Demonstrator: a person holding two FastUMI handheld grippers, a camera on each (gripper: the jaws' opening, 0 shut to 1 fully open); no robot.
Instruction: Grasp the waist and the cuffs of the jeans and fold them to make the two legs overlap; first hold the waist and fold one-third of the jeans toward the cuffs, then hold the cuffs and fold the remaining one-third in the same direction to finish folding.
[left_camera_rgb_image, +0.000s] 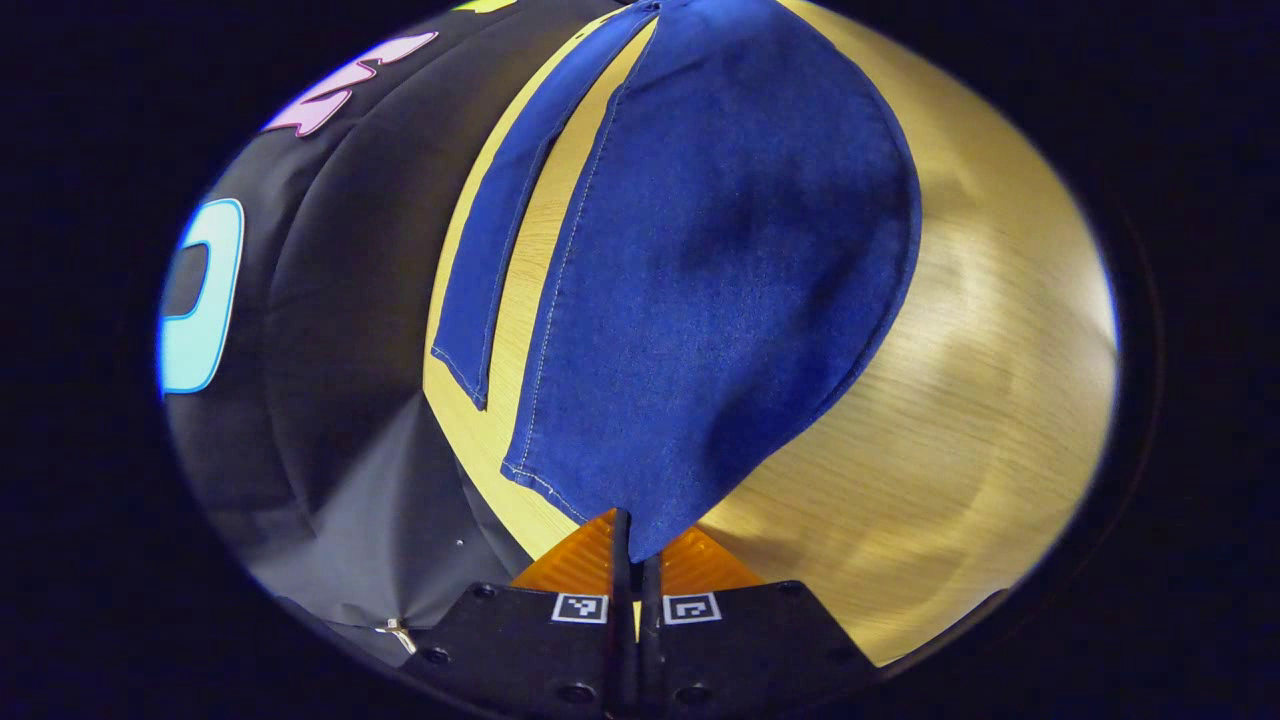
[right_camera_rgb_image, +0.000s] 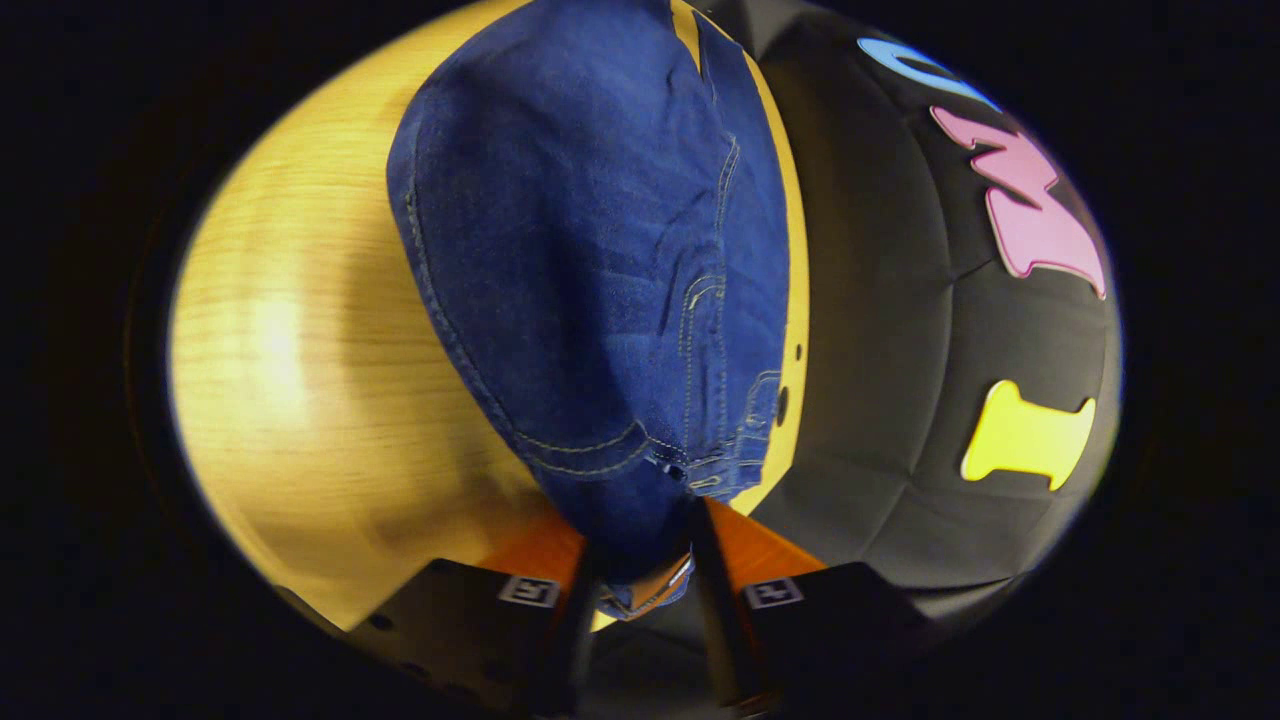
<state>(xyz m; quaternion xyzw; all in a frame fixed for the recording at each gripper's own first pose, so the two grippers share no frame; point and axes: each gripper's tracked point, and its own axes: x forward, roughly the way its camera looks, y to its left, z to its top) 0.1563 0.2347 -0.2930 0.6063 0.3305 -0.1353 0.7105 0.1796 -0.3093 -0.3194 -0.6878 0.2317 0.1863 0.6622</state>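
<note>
Dark blue jeans (left_camera_rgb_image: 700, 260) lie on a light wooden table (left_camera_rgb_image: 960, 400). In the left gripper view, one leg rises from the table to my left gripper (left_camera_rgb_image: 634, 535), which is shut on its cuff; the other leg (left_camera_rgb_image: 500, 230) lies flat to the left. In the right gripper view, the waist end of the jeans (right_camera_rgb_image: 600, 280) with its pocket stitching is lifted toward my right gripper (right_camera_rgb_image: 640, 555), whose fingers press on the bunched waistband.
The table's far edge (right_camera_rgb_image: 795, 300) runs close beside the jeans, with the black cloth wall (right_camera_rgb_image: 900, 300) right behind it. Bare wood (right_camera_rgb_image: 300, 380) stretches away on the other side of the jeans.
</note>
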